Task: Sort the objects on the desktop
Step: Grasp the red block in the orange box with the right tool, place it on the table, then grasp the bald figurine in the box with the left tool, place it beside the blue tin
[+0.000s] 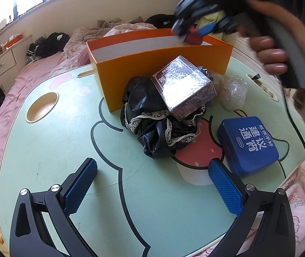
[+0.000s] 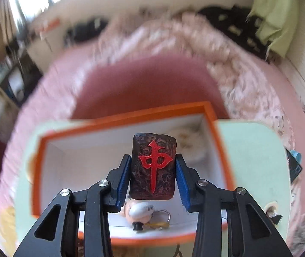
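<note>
Your left gripper [image 1: 152, 180] hovers low over the near table [image 1: 45, 150], jaws wide apart and holding nothing, with the black cloth [image 1: 158, 128] beyond them and the blue tin [image 1: 248, 145] just right of the right finger. Further right, your right gripper [image 2: 152, 171] is raised above the orange box [image 1: 152, 64], clamped on the dark tile [image 2: 154, 167]. Only its own camera shows the red character and a keychain [image 2: 143, 212] lying inside the box.

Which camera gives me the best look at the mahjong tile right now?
The right wrist view: the mahjong tile sits centred between the right gripper jaws, over the orange box. The left wrist view shows only a blurred red scrap.
</note>
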`<move>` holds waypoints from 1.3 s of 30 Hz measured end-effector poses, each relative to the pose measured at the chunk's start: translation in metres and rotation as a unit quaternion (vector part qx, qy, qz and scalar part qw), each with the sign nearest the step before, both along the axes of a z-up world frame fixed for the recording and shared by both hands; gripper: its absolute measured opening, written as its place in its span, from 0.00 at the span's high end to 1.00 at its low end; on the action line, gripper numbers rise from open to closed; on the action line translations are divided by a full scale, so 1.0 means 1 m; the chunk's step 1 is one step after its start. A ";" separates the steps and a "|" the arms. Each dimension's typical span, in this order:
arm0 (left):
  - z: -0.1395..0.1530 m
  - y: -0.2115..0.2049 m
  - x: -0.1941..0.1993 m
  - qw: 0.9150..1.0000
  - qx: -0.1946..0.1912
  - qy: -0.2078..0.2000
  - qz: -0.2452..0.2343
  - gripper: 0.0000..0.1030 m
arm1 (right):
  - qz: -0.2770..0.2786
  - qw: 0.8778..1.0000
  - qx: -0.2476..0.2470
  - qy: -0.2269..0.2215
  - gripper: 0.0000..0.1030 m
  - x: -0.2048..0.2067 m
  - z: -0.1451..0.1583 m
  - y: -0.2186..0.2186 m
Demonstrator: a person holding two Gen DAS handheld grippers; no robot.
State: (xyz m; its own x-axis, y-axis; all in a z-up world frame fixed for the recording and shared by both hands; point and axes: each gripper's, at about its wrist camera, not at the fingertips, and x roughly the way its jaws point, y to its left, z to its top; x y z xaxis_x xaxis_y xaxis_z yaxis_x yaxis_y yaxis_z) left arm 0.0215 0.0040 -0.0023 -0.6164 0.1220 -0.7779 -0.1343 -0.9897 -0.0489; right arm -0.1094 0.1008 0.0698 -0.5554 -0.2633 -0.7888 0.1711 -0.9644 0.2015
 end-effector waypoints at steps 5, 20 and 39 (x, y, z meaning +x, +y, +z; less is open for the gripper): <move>0.000 -0.001 0.000 1.000 0.000 0.000 0.000 0.00 | 0.011 0.998 -0.024 0.048 0.63 0.066 0.029 0.027; 0.000 0.000 0.000 1.000 0.000 0.000 0.000 0.00 | 0.014 0.998 -0.054 0.011 0.45 0.116 -0.047 0.057; 0.003 0.001 -0.001 1.000 -0.016 -0.008 0.018 0.00 | 0.001 0.992 0.102 0.076 0.08 0.182 -0.081 0.051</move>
